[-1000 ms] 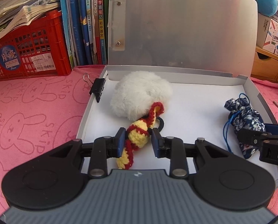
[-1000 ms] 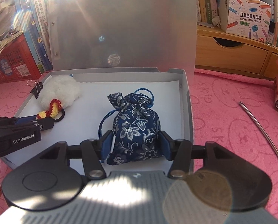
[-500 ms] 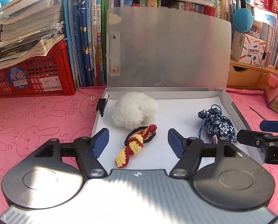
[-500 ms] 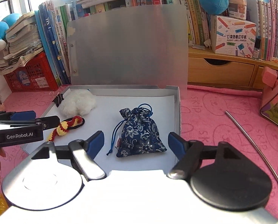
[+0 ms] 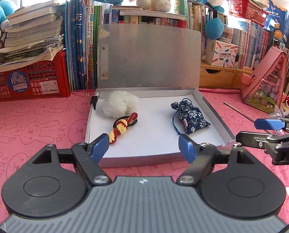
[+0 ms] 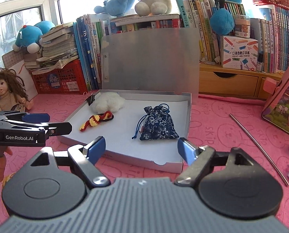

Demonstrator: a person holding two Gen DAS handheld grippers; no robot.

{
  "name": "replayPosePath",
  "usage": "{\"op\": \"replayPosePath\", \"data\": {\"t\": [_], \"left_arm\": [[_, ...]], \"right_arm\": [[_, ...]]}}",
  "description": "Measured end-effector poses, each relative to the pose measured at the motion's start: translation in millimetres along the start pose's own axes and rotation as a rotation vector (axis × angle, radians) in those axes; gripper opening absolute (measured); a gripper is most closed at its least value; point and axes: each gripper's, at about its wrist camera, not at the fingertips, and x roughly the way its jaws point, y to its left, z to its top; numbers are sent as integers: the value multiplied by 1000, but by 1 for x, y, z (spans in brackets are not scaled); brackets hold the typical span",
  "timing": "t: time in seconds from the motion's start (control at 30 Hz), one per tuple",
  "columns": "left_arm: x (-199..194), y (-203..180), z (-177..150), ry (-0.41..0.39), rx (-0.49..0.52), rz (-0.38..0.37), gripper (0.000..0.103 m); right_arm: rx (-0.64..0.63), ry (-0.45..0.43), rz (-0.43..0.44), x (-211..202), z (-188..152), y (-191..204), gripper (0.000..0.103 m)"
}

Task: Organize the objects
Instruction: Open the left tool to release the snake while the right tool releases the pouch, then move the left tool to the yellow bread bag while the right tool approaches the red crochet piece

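An open grey box point(image 5: 212, 112) point(image 6: 189, 120) with its lid upright lies on the pink cloth. Inside it rest a white fluffy ball point(image 5: 120, 103) point(image 6: 107, 103), a red and yellow crocheted hair tie point(image 5: 123, 127) point(image 6: 95, 120) and a blue flowered drawstring pouch point(image 5: 190, 117) point(image 6: 158, 123). A black binder clip point(image 5: 94, 101) point(image 6: 90, 100) grips the box's left wall. My left gripper point(image 5: 144, 145) hangs over the box's near edge, jaws still opening, nothing between them. My right gripper point(image 6: 141, 148) stands likewise before the box, jaws opening and empty.
A red crate point(image 5: 28, 79) with stacked books and a row of upright books point(image 5: 82, 54) stand behind. A metal rod point(image 6: 259, 147) and a pink house-shaped case point(image 5: 264, 79) lie right. A doll point(image 6: 6, 95) sits at left. A wooden drawer unit point(image 6: 227, 81) stands at the back right.
Both grippers let go, the left of the crocheted hair tie and the right of the pouch, opened wide, and drew back and up out of the box. Both things stay inside it.
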Motion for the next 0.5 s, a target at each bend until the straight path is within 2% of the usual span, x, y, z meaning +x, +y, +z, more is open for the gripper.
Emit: {"op": "replayPosePath", "data": {"t": [0.17,0.33,0.5], "left_arm": [[-27,-11,-28,-32,14,-20,83],[-53,-22,-55,-78,42,-8,84],[-75,-27,-89,-91,39,23,85]], "right_arm": [[-35,-64,-7,-27,-24,8,92],[-50,-78,4,-44,-49,15,92],[-91,-87,10,-57,-73,26,92]]}}
